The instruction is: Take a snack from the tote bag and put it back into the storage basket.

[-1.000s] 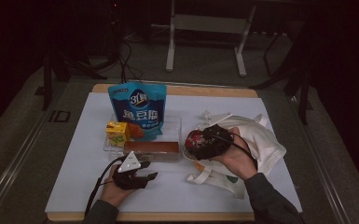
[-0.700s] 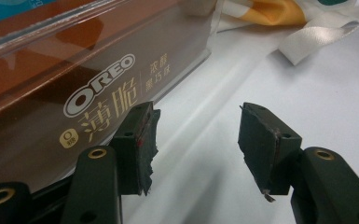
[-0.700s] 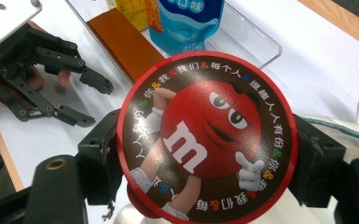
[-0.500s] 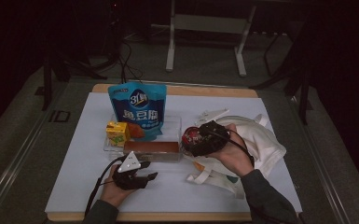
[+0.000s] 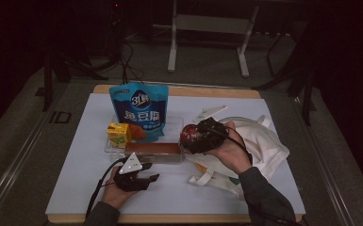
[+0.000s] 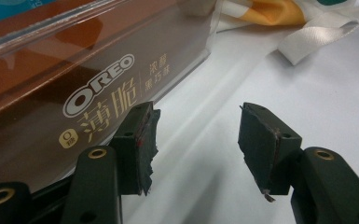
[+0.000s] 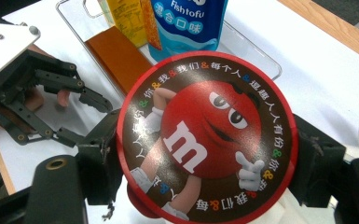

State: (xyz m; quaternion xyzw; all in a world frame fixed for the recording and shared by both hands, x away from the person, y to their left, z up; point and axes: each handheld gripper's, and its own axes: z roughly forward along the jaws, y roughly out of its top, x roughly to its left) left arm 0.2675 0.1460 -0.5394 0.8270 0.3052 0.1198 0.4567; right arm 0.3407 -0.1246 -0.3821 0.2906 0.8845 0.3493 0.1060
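My right gripper is shut on a round red M&M's tub, held just above the right end of the clear tray. In the right gripper view the tub's lid faces the camera with a black jaw pressed on each side. My left gripper rests low on the white table cover in front of the tray, open. Between its pads there is only bare cover. The brown Oreo box lies just beyond the left jaw, behind the tray's clear wall.
The tray also holds a yellow juice carton and a standing blue fish tofu pouch. A white tote bag lies crumpled at the right, its straps trailing toward the front. The left gripper shows beside the tray.
The right gripper has carried the tub a little to the left, from over the tote bag to the tray's right end. The left gripper has stayed put.
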